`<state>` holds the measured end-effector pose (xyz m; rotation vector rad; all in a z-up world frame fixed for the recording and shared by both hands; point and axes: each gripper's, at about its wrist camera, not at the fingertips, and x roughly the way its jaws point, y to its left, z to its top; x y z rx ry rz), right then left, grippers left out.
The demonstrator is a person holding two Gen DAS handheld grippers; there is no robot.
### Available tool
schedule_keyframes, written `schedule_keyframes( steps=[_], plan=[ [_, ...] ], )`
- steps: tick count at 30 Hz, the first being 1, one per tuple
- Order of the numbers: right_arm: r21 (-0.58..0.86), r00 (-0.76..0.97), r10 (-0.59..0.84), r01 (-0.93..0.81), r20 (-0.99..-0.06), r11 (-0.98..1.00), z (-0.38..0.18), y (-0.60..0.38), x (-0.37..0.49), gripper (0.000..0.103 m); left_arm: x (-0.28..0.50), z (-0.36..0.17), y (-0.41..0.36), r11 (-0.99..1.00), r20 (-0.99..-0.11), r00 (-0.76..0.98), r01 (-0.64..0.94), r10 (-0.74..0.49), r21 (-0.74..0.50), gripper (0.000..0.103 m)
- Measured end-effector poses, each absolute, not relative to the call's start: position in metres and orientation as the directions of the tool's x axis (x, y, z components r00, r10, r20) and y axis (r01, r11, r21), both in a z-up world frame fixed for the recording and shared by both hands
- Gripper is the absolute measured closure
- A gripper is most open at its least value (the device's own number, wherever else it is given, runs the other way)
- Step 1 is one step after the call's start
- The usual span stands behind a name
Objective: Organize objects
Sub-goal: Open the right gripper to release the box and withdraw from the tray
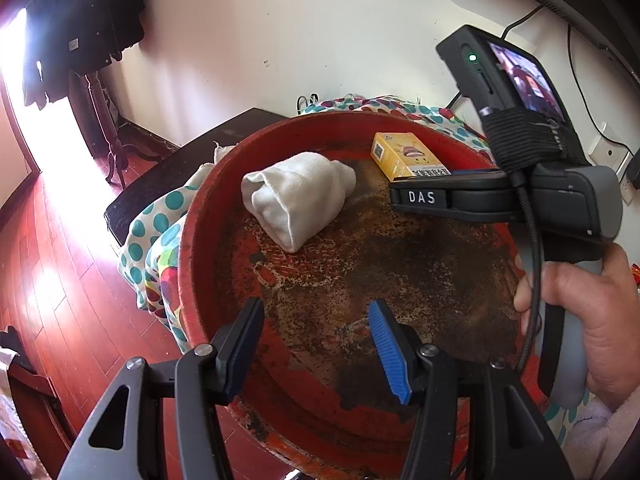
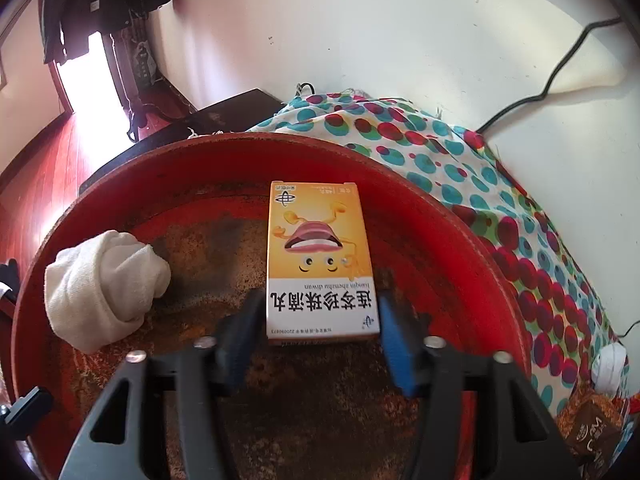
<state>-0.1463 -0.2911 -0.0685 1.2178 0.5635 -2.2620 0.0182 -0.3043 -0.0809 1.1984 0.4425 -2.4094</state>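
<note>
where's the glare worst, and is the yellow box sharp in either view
Left wrist view: the doorway at far left is blown out white, spilling glare over the red floor; the yellow box is small and soft. Right wrist view: milder doorway glare; the box's print reads sharply; fisheye bends the red tray rim.

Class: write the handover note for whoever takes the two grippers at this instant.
Left gripper: open, empty, above the near part of the red tray.
Right gripper: fingers either side of the yellow box, small gaps showing, so released.
Rolled white cloth lies in the tray, left of the box.
Done: cloth and box are both in the tray.
Left: cannot tell what else needs organizing.
</note>
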Motion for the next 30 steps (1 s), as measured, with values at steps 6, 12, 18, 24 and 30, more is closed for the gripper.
schedule_keyframes(
  steps=[6, 12, 18, 24, 30],
  plan=[
    [-0.088, -0.479, -0.266, 0.596, -0.836, -0.798, -0.051, -0.263, -0.127, 0.036, 0.018, -0.08, -0.302, -0.874, -0.802, -0.556, 0.477, -0.219, -0.092, 0.047],
    [-0.055, -0.521, -0.304, 0.565, -0.797, -0.823, -0.017, -0.202, -0.089, 0.036, 0.017, -0.075, -0.29, -0.895, -0.781, -0.582, 0.441, -0.227, -0.068, 0.047],
    [-0.014, -0.577, -0.31, 0.488, -0.756, -0.873, 0.007, -0.104, -0.043, 0.034, 0.015, -0.067, -0.267, -0.924, -0.754, -0.614, 0.382, -0.233, -0.025, 0.047],
    [-0.024, -0.648, -0.198, 0.317, -0.736, -0.948, 0.014, 0.015, -0.013, 0.03, 0.016, -0.057, -0.231, -0.961, -0.719, -0.665, 0.277, -0.204, 0.017, 0.047],
    [-0.012, -0.635, -0.132, 0.217, -0.761, -0.976, -0.007, 0.089, -0.005, 0.025, 0.018, -0.052, -0.188, -0.992, -0.701, -0.705, 0.124, -0.11, 0.031, 0.047]
  ],
)
